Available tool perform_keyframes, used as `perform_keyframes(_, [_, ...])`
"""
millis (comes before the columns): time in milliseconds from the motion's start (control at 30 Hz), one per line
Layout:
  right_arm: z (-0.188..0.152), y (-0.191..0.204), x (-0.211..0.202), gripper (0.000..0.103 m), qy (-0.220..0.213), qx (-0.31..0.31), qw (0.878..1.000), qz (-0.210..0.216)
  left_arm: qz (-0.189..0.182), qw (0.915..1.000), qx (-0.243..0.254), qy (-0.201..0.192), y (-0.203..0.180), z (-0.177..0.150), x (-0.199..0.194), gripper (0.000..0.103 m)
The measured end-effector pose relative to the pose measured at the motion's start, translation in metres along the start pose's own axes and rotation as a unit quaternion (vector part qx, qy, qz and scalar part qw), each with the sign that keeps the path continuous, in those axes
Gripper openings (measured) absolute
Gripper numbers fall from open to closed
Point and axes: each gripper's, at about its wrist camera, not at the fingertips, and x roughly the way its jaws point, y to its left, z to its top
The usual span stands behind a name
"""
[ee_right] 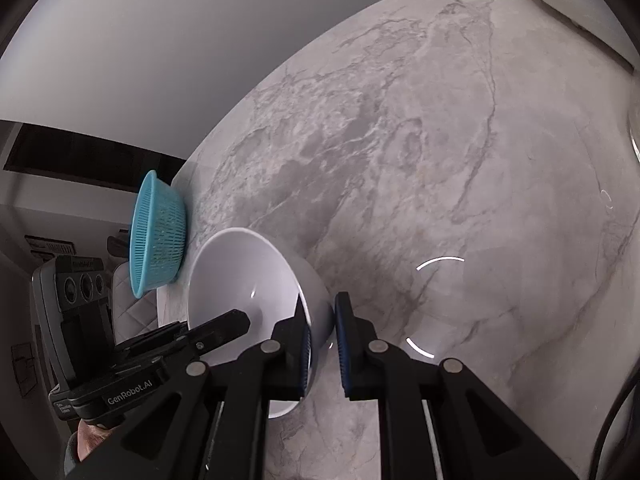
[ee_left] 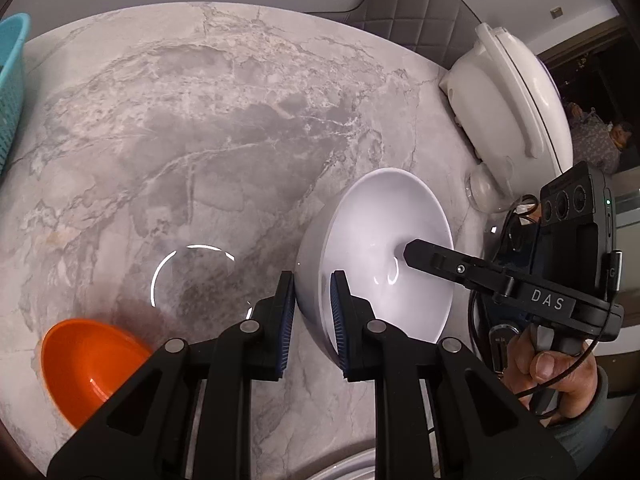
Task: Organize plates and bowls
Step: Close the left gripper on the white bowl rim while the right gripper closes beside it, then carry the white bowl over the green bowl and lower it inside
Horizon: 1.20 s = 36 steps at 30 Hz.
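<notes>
A white bowl (ee_left: 384, 264) hangs just above the marble table (ee_left: 200, 120), held by its rim from two sides. My left gripper (ee_left: 312, 280) is shut on the near rim, one pad inside the bowl and one outside. From the right, a finger (ee_left: 440, 260) of my right gripper reaches into the bowl. In the right wrist view my right gripper (ee_right: 322, 308) is shut on the white bowl (ee_right: 244, 280) at its rim, and a left gripper finger (ee_right: 224, 328) lies inside it. An orange bowl (ee_left: 88, 360) sits on the table at the lower left.
A blue slatted basket (ee_left: 12, 88) (ee_right: 158, 232) stands at the table's edge. A white lidded appliance (ee_left: 508, 100) and a clear glass piece (ee_left: 486, 192) sit at the right. A white plate's rim (ee_left: 352, 468) shows at the bottom. A quilted chair (ee_left: 408, 8) stands behind the table.
</notes>
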Motion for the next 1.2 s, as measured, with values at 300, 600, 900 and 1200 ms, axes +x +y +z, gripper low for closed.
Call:
perform_keyframes(300, [-0.056,0.075,-0.003,0.014,0.021,-0.061,0.998,0.022,0.005,0.9988,-0.032,-0.036,0.039,-0.086,-0.092,0.017])
perform_keyframes(600, [-0.148,0.16,0.041,0.014,0.096,-0.141,0.985,0.036,0.035,0.9925,-0.099,-0.062,0.108,-0.219,-0.167,0.017])
perform_keyframes(900, [-0.225,0.185,0.099,0.012,0.169,-0.182,0.969,-0.002,0.042,0.9862,-0.156,-0.038,0.154,-0.306,-0.153,0.017])
perform_keyframes(1200, [-0.242,0.185,0.126,0.012,0.181,-0.209,0.96,-0.055,0.071,0.9849,-0.156,-0.025,0.159,-0.318,-0.132,0.017])
